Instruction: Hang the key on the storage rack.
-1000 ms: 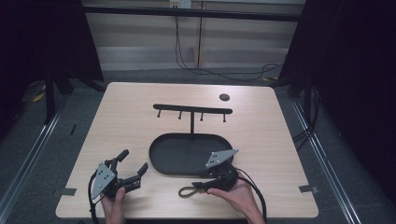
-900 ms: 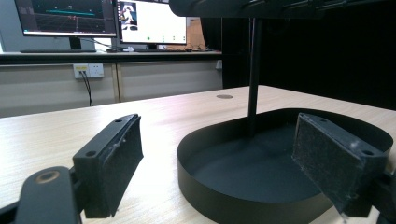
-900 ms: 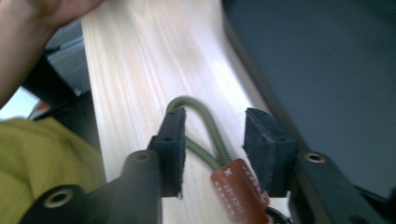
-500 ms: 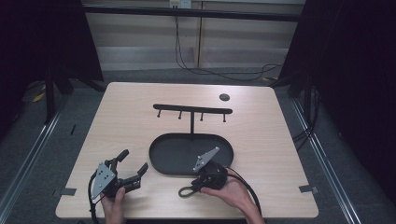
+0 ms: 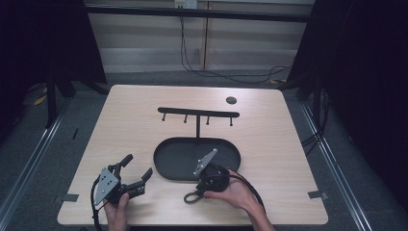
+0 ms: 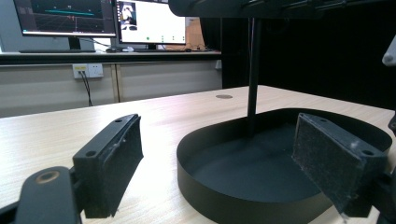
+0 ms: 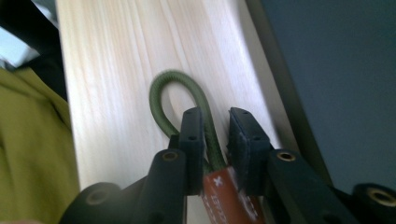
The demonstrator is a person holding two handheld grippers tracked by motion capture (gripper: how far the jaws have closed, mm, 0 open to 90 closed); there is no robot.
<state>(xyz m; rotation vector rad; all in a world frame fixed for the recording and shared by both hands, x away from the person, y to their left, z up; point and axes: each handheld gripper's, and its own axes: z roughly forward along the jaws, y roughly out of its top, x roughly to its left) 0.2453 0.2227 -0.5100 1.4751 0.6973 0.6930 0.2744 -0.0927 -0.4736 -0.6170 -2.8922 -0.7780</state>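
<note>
Pinching a green cord loop (image 7: 183, 100) with a brown tag (image 7: 227, 198), the right gripper (image 5: 208, 179) sits at the lower centre of the high view; the tag's pale print is too blurred to read. The loop lies on the table (image 5: 134, 120), pointing away from the jaws toward the near edge. At lower left, the left gripper (image 5: 136, 174) is spread wide, empty. Beyond stands a black tray (image 6: 233, 196) with a hook rack (image 5: 198, 113).

Lots of bare table (image 5: 125, 120) along left, right and far edges; black tray (image 5: 168, 159) and hook stand (image 5: 197, 113) block the middle.
</note>
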